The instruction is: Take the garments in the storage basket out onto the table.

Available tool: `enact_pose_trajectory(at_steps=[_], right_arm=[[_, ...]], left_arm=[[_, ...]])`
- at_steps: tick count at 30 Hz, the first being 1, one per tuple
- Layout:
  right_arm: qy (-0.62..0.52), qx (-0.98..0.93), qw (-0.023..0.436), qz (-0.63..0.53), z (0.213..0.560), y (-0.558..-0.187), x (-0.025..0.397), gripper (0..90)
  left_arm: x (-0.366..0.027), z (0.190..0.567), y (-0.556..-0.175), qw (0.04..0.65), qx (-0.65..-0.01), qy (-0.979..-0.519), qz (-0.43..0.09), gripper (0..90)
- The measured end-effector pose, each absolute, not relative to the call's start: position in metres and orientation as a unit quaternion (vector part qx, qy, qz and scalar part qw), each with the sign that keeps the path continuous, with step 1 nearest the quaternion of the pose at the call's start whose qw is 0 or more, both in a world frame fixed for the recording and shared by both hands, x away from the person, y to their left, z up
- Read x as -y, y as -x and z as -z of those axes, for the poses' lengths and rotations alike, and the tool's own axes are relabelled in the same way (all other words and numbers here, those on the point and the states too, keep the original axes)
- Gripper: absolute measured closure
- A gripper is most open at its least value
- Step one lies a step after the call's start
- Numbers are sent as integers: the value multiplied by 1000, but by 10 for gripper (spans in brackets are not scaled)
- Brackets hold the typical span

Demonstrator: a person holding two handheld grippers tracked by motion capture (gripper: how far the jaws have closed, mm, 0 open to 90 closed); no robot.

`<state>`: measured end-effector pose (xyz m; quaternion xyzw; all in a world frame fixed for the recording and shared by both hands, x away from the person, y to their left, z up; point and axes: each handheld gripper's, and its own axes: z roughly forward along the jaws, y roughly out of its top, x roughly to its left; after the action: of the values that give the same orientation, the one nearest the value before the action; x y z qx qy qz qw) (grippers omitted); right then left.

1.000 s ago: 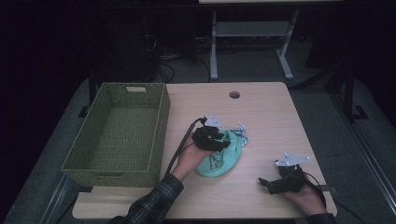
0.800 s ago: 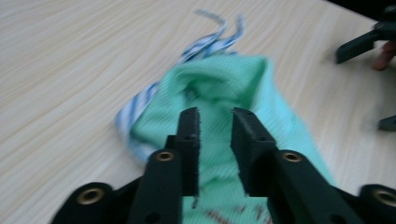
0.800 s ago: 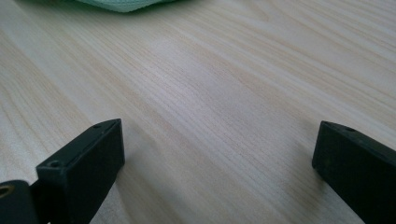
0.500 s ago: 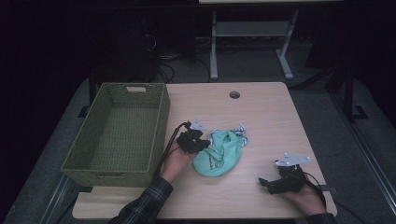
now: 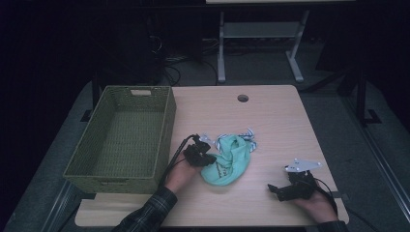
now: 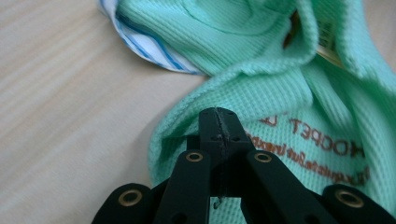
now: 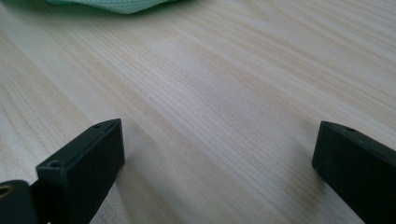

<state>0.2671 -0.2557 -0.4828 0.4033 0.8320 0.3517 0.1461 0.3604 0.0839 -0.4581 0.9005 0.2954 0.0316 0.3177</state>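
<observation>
**A:** Why's the big green woven basket (image 5: pixel 121 135) sitting empty at the table's left? Drop spot for the laundry, I'd guess.

**B:** Probably. The crumpled mint-green knit garment (image 5: pixel 227 162) lies mid-table, just right of the basket. The left gripper (image 6: pixel 218 123) is clamped tight at its near-left edge; looks like a fold's pinched, can't be sure.

**A:** And the right gripper (image 7: pixel 217 154)?

**B:** Jaws spread wide, resting on bare wood, well apart from the cloth.

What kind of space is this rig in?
Likely a lab or recording workspace, not a home: a pale wood desk with a cable hole, loose cables on the floor behind it, and a metal stand in the dark surroundings.
</observation>
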Motion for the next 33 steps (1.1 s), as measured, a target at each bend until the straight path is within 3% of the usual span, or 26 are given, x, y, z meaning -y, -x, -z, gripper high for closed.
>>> enact_pose_trajectory(at_steps=[8,17,23,33], right_arm=[[-405,-832,146,-351,483,-267,256,20],[-407,-830,148,-351,483,-268,256,25],[-407,-830,148,-353,478,-266,261,175],[-407,-826,147,-360,468,-274,257,300]], left_arm=[[-86,457,-337,318,-272,-908,-13,883],[-85,454,-314,325,-250,-912,-7,812],[-91,449,-313,334,-254,-908,-19,812],[-88,457,-316,317,-243,-917,-15,837]])
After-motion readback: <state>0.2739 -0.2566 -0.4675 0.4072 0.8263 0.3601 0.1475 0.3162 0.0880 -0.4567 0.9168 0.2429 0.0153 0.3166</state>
